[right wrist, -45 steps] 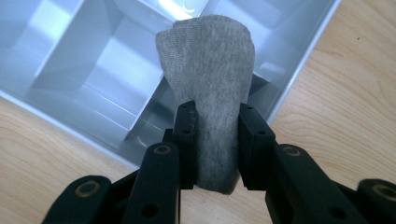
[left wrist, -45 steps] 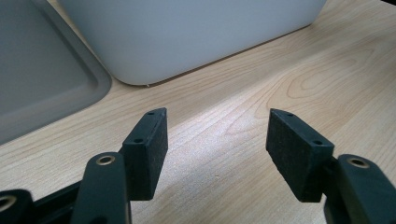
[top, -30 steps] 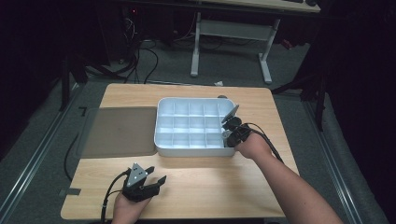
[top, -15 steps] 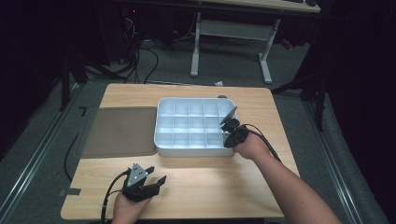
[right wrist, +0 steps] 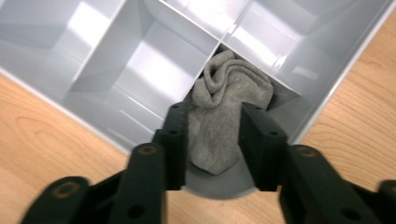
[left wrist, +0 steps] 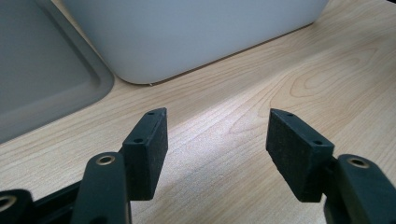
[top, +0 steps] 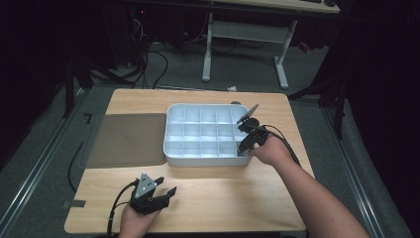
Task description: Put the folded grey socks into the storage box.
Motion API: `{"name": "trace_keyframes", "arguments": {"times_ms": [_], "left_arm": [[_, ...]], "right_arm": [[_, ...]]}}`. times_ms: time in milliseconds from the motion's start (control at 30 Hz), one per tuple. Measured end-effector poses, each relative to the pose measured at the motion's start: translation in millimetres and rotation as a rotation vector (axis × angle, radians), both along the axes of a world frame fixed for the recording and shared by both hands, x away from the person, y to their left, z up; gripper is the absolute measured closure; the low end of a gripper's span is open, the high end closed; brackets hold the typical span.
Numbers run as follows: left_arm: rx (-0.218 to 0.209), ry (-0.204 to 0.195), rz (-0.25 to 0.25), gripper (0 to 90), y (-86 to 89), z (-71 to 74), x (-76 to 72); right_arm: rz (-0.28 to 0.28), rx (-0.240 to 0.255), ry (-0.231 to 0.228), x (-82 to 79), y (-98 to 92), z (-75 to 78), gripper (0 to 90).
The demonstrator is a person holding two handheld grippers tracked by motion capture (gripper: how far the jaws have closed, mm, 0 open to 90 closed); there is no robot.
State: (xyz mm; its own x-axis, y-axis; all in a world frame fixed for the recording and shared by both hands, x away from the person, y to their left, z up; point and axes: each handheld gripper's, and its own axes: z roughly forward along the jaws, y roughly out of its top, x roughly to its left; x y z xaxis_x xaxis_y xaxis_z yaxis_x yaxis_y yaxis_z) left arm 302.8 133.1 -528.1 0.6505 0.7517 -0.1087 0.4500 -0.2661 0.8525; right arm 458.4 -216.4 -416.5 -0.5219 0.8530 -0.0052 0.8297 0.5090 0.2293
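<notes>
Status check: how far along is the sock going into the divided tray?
Done: the grey sock has reached the tray's near right corner compartment. In hand: the right gripper grips it, bunched end inside. Left: release and withdraw. The left gripper waits open over bare table.

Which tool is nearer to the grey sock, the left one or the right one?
Right. The right tool grips the grey sock at the tray's corner compartment; the left tool rests open on the table, apart from the tray.

Setting: lab or recording workspace, dimly lit. Evidence: light wooden worktop [top: 208, 198] at frame centre; grey carpeted floor [top: 307, 74]; tangled black cables [top: 148, 59] upper left; white-legged desk frame [top: 245, 34] at top; metal floor rail [top: 34, 178] lower left.
</notes>
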Motion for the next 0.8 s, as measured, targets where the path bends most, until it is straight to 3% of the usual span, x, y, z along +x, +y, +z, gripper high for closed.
{"name": "trace_keyframes", "arguments": {"times_ms": [67, 133, 300, 500, 600, 667, 800], "left_arm": [[0.000, 0.001, 0.000, 39.2, 0.0, 0.0, 0.1], [0.000, 0.001, -0.001, 39.2, 0.0, -0.1, 0.1], [0.000, 0.005, -0.004, 39.3, -0.4, -0.2, 0.4], [-0.001, 0.004, -0.004, 39.3, -0.1, -0.2, 0.0], [-0.002, 0.006, -0.005, 39.3, 0.3, -0.3, 0.2], [-0.002, 0.006, -0.005, 39.3, 0.3, -0.5, 0.4], [-0.002, 0.009, -0.007, 39.3, 0.3, -0.6, 0.5]], "right_arm": [[-0.023, -0.004, 0.003, -3.2, 0.5, 4.7, 82.1], [0.008, -0.009, -0.007, -4.0, -0.9, 5.8, 90.0], [0.015, -0.033, 0.022, -5.0, -1.0, -1.5, 90.0], [0.001, -0.077, 0.078, -1.7, -1.5, -24.9, 90.0], [-0.021, -0.074, 0.099, -0.5, 0.2, -34.9, 90.0], [-0.004, -0.073, 0.098, 1.1, -0.3, -39.5, 90.0], [-0.009, -0.063, 0.103, 1.5, -1.1, -38.5, 87.9]]}}
